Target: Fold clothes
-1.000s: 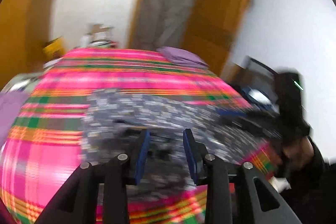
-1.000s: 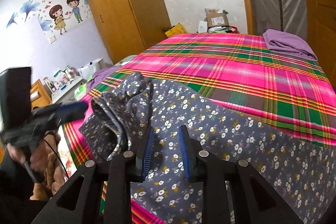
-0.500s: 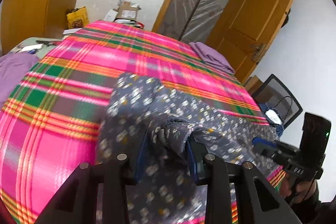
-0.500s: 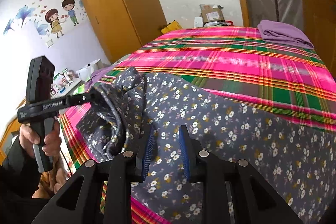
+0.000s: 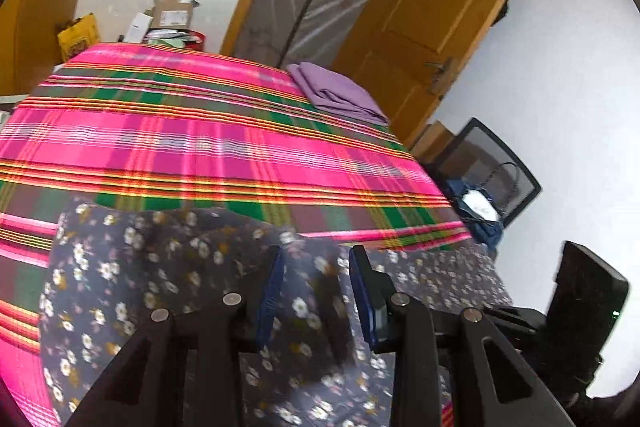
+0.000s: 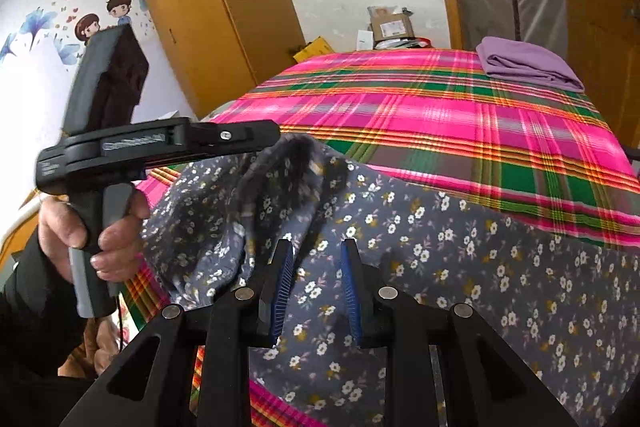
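A dark grey floral garment (image 5: 120, 267) lies spread across the near part of a pink plaid bed cover (image 5: 200, 147). My left gripper (image 5: 318, 267) is shut on a raised bunch of it, with cloth filling the gap between the blue pads. In the right wrist view that left gripper (image 6: 270, 135) stands lifted at the left, held by a person's hand (image 6: 112, 239), and the garment (image 6: 480, 259) drapes down from its tip. My right gripper (image 6: 316, 267) sits low near the bed's front edge, its pads closed on a fold of the same garment.
A folded purple cloth (image 6: 524, 63) rests at the far right of the bed. Cardboard boxes (image 6: 392, 27) stand beyond the far end. A wooden wardrobe (image 6: 216, 11) is to the left, a door (image 5: 432, 7) and a black chair (image 5: 492, 175) to the right.
The left gripper has carried its bunch of floral cloth sideways toward the right gripper, and the fold now hangs closer and higher beside it. The right gripper has stayed put.
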The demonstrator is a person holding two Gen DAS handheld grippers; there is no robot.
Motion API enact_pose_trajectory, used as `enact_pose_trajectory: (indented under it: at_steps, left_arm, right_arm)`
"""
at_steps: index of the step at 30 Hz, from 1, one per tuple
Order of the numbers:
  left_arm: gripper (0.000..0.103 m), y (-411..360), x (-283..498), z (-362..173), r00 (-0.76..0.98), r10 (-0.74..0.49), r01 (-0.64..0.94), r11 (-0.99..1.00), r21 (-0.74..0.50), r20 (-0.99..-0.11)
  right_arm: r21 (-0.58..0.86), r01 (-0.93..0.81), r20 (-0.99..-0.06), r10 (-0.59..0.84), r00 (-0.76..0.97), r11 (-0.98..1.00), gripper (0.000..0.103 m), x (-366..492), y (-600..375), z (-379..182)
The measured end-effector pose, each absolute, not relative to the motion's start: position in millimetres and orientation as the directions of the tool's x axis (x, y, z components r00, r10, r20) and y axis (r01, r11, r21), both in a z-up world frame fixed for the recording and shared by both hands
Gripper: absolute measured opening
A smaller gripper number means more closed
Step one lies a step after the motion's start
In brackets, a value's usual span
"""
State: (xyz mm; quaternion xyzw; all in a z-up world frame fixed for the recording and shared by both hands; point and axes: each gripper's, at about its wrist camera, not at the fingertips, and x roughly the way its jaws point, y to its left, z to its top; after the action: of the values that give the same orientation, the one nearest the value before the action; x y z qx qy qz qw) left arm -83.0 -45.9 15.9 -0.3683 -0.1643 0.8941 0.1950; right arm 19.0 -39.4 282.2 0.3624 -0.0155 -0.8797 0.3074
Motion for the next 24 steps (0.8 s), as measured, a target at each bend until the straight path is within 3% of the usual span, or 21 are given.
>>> enact_pose_trajectory:
  at_steps: [14, 24]
  left_arm:
    - [0.035, -71, -41, 17, -0.707, 0.348, -0.124, -0.918, -0.376, -0.616]
    - [0.035, -87, -14, 10, -0.726, 0.252, -0.051, -0.947, -0.316, -0.64]
  right_arm:
    - [0.156, 0.447, -0.691, -0.42, -0.588, -0.881, 0.026, 8, -40, 279]
    - [0.132, 0.452, -0.697, -0.407, -0.59, -0.882, 0.026, 11, -44, 280]
